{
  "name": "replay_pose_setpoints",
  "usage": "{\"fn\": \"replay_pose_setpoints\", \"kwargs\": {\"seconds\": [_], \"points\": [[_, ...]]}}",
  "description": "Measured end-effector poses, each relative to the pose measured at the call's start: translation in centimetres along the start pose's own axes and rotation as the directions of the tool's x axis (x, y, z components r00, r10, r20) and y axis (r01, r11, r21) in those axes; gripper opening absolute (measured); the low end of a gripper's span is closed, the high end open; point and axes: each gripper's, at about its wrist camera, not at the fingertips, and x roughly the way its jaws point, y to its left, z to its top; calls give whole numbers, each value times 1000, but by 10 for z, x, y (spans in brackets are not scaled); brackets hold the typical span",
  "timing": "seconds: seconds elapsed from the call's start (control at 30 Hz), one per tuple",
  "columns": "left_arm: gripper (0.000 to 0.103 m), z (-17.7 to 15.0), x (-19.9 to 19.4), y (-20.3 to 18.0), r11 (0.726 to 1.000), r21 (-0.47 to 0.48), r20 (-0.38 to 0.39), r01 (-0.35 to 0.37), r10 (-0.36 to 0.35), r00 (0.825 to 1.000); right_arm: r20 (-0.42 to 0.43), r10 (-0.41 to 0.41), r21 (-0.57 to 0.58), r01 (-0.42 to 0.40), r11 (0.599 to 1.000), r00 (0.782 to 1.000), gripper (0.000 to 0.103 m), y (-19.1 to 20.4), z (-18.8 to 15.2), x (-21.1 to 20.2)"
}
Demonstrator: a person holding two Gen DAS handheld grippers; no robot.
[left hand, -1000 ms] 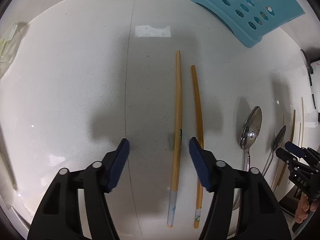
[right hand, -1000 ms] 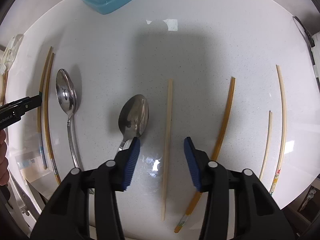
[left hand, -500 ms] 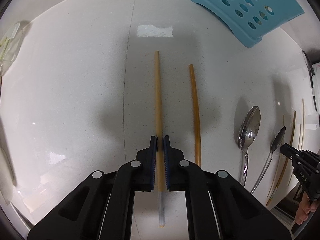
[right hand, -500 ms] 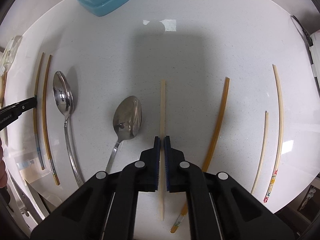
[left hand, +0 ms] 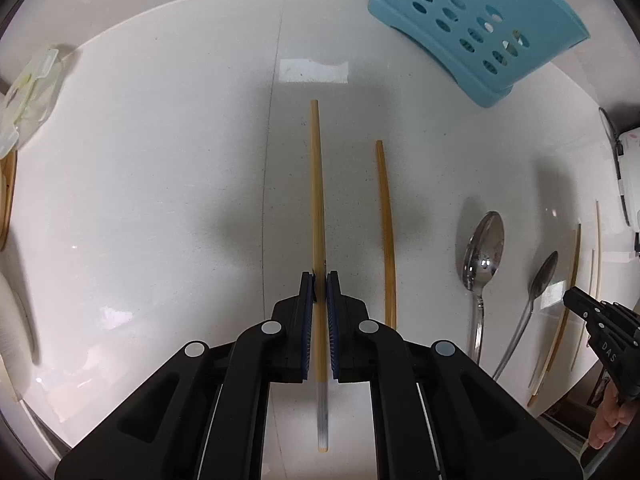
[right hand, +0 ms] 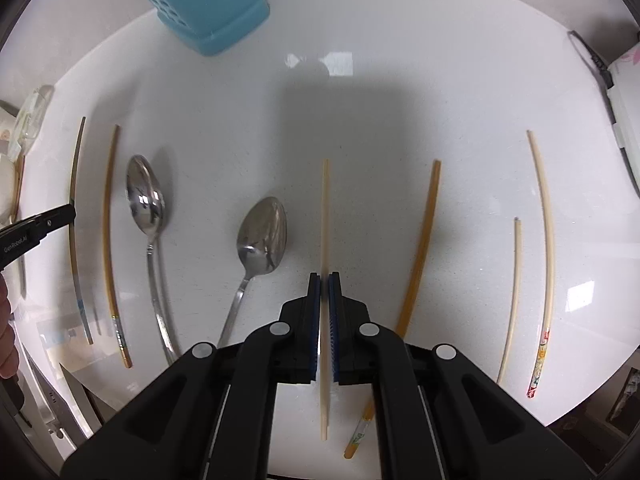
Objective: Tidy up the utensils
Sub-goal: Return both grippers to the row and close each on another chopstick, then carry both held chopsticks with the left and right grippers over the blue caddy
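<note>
1. Chopsticks are what both claws have hold of: the left gripper point(left hand: 320, 280) is clamped on a brown chopstick point(left hand: 317, 184), the right gripper point(right hand: 324, 280) on a pale chopstick point(right hand: 325, 216), each stick running straight ahead between the blue pads with its tail sticking out behind them.
2. Both claws point down at the counter. I judge this the pick-up step, two grasps made and nothing lifted clear yet as far as I can tell.
3. Just right of the left claw lies a second brown chopstick point(left hand: 387, 232); further right, two spoons.
4. Left of the right claw lies the small spoon point(right hand: 262, 236), beyond it the large spoon point(right hand: 145, 196); to its right an amber chopstick point(right hand: 420, 252), then two pale ones near the edge.
5. Next, I reckon, each stick must be raised, tipped upright and carried ahead to the blue holder point(left hand: 476, 20), which stands well ahead and right of the left claw.
6. Underneath is a white speckled counter point(left hand: 160, 160), glossy with window glare.
</note>
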Motion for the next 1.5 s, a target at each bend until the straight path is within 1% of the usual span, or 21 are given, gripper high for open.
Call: {"fn": "replay_pose_setpoints", "kwargs": {"seconds": [0.23,0.3,0.37,0.43,0.5,0.7,0.8,0.87,0.9,0.97,1.0,1.07,1.1,1.23,1.5], "points": [[6,-11,-25,6,1000,4,48,17,-17,999,87,11,8,-12,1000,996,3,3,-12,-35],[6,-14,-32,7,999,9,60,41,-41,997,123,18,8,-19,1000,992,3,4,-17,-48],[6,-18,-41,6,999,24,79,44,-46,996,177,52,1,-53,999,983,3,5,-19,-60],[6,-22,-50,4,999,32,104,35,-38,994,215,45,-1,-46,999,976,3,6,-22,-68],[6,-24,-59,3,998,35,122,48,-52,991,256,66,-6,-67,998,965,3,4,-24,-78],[6,-27,-84,-4,997,51,177,66,-74,981,335,63,-2,-66,998,940,3,2,-30,-104],[6,-23,-100,-6,995,56,209,82,-92,974,374,65,-10,-66,998,925,3,2,-27,-119],[6,-20,-112,-8,993,61,237,102,-114,965,397,59,-12,-59,998,916,3,2,-25,-128],[6,-18,-120,-8,989,64,265,130,-143,954,410,58,-13,-58,998,910,3,4,-24,-131],[6,-16,-128,-9,987,69,287,142,-156,945,433,60,-15,-59,998,899,3,3,-21,-142],[6,-14,-134,-10,985,73,306,155,-170,937,443,57,-15,-56,998,895,3,4,-20,-146],[6,-10,-143,-13,985,79,327,151,-169,930,467,61,-17,-60,998,882,3,4,-17,-156],[6,-8,-149,-15,984,86,343,157,-177,923,475,61,-16,-61,998,878,3,4,-16,-157],[6,-1,-169,-23,982,110,386,153,-184,904,506,60,-14,-61,998,860,3,5,-9,-172],[6,9,-201,-40,977,154,464,150,-206,862,550,64,-25,-61,998,833,3,10,3,-195]]}}
